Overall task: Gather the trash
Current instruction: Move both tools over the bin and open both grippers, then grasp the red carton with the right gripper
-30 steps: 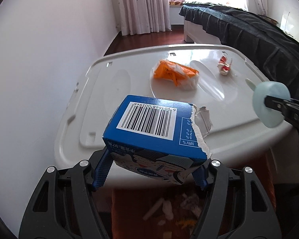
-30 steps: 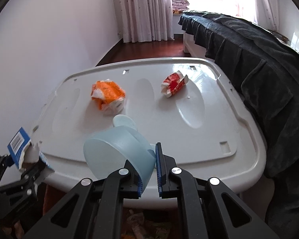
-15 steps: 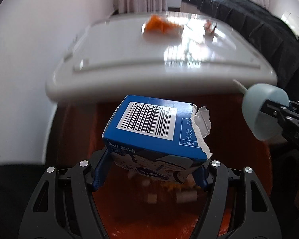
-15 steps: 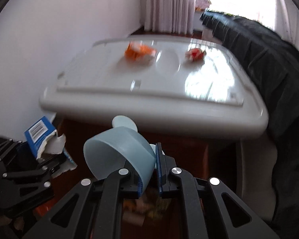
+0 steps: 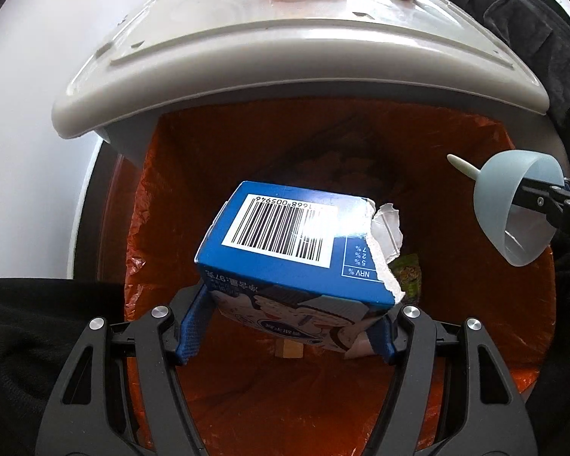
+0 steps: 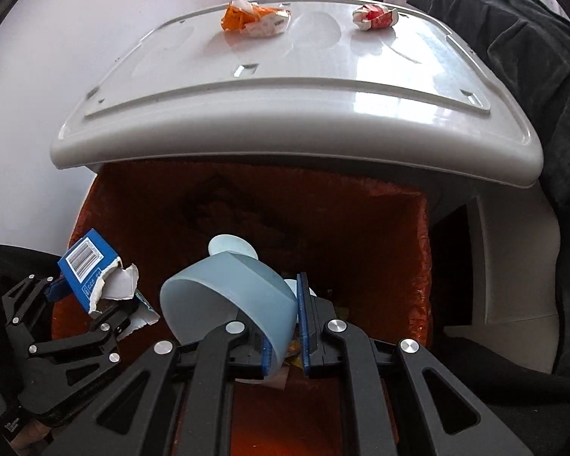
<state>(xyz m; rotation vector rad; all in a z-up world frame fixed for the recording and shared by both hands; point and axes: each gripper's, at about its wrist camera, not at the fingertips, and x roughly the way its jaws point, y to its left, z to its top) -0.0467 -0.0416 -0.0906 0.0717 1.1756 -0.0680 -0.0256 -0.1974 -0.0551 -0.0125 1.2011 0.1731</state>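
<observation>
The left hand-held gripper (image 5: 285,326) pinches a torn blue carton (image 5: 296,250) above the orange-lined bin (image 5: 532,342), where scraps lie at the bottom. The right hand-held gripper (image 6: 287,326) clamps a pale blue plastic cup (image 6: 228,300) over the same bin. Beyond, an orange wrapper (image 6: 252,19) and a red wrapper (image 6: 376,17) sit apart on the white counter (image 6: 296,114), beside a dark bed cover (image 6: 513,38).
</observation>
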